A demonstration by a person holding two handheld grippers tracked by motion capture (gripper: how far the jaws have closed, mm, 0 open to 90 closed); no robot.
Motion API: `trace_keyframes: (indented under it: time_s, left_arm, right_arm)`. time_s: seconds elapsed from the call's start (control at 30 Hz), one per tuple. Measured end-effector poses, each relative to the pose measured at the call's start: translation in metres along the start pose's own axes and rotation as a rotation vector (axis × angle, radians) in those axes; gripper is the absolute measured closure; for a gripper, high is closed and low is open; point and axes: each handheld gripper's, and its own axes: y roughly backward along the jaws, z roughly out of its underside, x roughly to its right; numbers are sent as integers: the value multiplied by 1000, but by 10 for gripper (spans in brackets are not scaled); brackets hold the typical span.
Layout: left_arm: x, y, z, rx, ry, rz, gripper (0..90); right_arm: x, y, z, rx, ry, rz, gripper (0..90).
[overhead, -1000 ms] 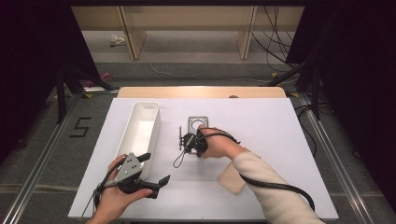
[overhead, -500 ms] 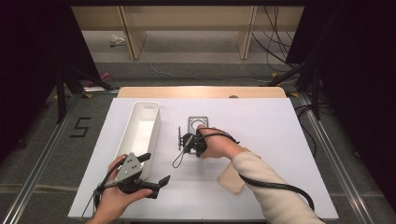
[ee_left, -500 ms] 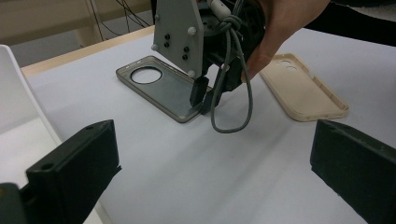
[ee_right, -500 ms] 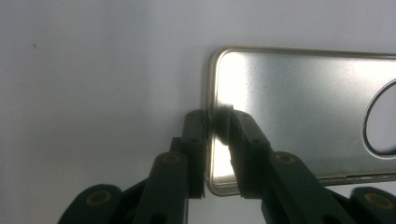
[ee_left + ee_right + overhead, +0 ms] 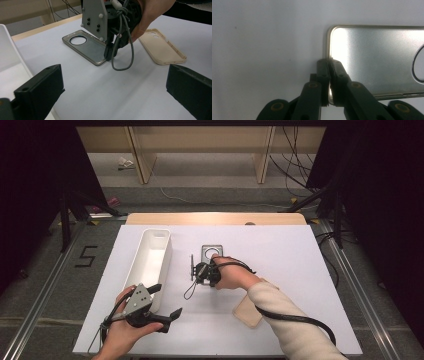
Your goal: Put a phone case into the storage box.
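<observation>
Metal phone case [image 5: 372, 60], silver with a round camera hole, lying flat near the middle of the white worktop [image 5: 300, 255]. The right claw [image 5: 329, 65] is closed on the rim of its short end, one jaw outside the edge and one inside, the case pinched between them. In the left claw's view the right claw [image 5: 110, 53] comes down steeply onto that near end, held in a hand [image 5: 150, 15], its grey cable looping just beside it. A beige phone case [image 5: 161, 46] lies open side up, near the metal one but apart from it, toward the person's right. A long white tray [image 5: 150, 262] sits to the left of the metal case. The left claw [image 5: 167, 302] is held at the tray's near end, its jaws spread wide and holding nothing.
</observation>
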Motion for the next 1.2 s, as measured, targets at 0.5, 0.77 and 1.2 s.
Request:
trace_keyframes:
  time_s: [0.5,0.77,1.2]
  left_arm:
    - [0,0,0,-1,0,-2,7]
    - [0,0,1,-3,1,-2,8]
    - [0,-1,1,-3,4,-5,9]
  right_arm:
    - [-1,1,2,11,-2,7,882]
    - [-4,4,10,78,-23,34,887]
    - [-7,22,46,247,-103,37,890]
